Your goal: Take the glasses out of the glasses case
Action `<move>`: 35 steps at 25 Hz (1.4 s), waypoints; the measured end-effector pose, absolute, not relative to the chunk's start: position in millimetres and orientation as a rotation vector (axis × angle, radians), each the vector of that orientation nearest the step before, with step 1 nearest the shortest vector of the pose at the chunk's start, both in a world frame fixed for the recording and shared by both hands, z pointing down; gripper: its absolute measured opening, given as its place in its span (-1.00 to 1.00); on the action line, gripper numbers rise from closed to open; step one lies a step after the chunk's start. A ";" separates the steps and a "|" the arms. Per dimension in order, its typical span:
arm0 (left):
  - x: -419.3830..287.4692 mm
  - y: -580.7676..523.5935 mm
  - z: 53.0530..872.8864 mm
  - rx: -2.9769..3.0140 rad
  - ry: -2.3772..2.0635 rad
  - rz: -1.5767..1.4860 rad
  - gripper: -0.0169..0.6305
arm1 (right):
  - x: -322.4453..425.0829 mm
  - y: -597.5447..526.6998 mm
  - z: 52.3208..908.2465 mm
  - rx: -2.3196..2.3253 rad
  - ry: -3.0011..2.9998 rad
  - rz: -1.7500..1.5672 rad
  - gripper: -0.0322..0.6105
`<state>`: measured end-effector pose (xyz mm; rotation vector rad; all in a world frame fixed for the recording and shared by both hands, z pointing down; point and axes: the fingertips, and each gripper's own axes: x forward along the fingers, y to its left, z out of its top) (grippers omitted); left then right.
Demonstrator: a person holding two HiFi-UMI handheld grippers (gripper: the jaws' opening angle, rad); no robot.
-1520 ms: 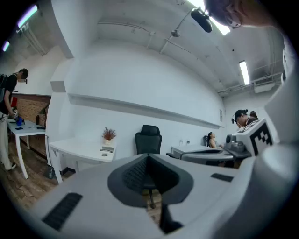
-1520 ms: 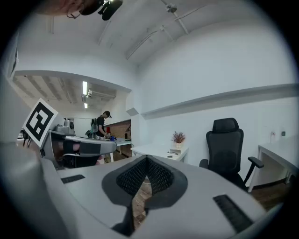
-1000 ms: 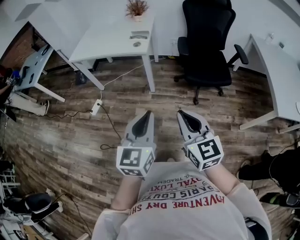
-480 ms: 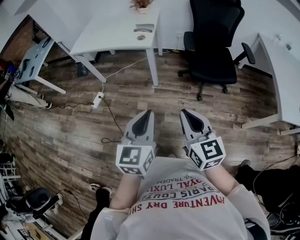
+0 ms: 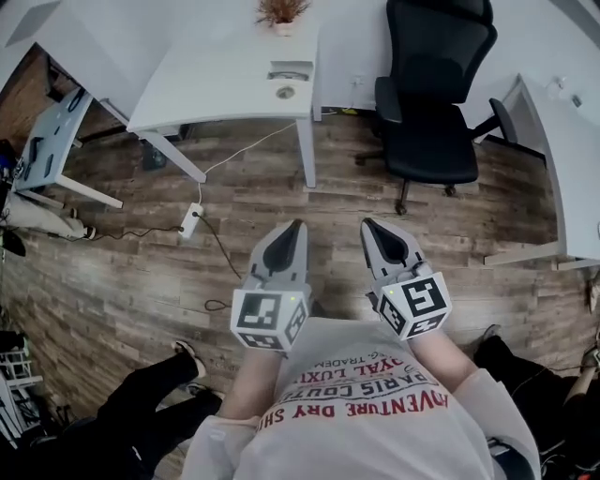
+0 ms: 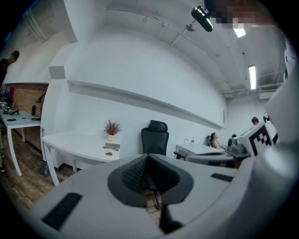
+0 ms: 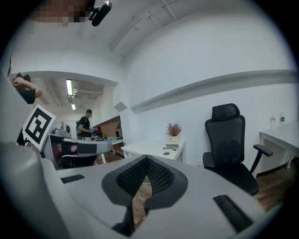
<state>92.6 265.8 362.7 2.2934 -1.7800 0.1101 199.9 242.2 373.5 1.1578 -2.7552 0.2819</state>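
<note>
A small dark flat object (image 5: 289, 71), which may be the glasses case, lies on the white table (image 5: 225, 84) ahead, with a small round item (image 5: 285, 92) beside it. No glasses can be made out. My left gripper (image 5: 296, 226) and right gripper (image 5: 367, 225) are side by side in front of my chest, over the wooden floor and well short of the table. Both are shut with nothing in them. The left gripper view shows the closed jaw tips (image 6: 148, 157) and the table (image 6: 74, 140) beyond. In the right gripper view the jaw tips (image 7: 146, 158) meet, with the dark object (image 7: 170, 147) far off.
A potted plant (image 5: 279, 13) stands at the table's far edge. A black office chair (image 5: 436, 103) sits to the right of the table, and another white desk (image 5: 574, 159) is at the far right. A power strip and cable (image 5: 190, 217) lie on the floor. A person's dark-clad legs (image 5: 141, 403) are at lower left.
The table and chair have come closer as I walk forward. Both grippers keep their place before my chest, still shut. A person's legs have come into view at lower left.
</note>
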 end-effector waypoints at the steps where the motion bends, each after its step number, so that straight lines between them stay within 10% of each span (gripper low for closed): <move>1: 81.2 253.3 360.7 2.299 -1.770 0.104 -0.92 | 189.5 230.3 371.9 1.171 -2.747 0.283 -0.86; 35: -153.8 -66.0 372.8 2.140 -1.819 0.160 -0.92 | -53.1 -111.6 385.2 0.956 -2.751 0.398 -0.86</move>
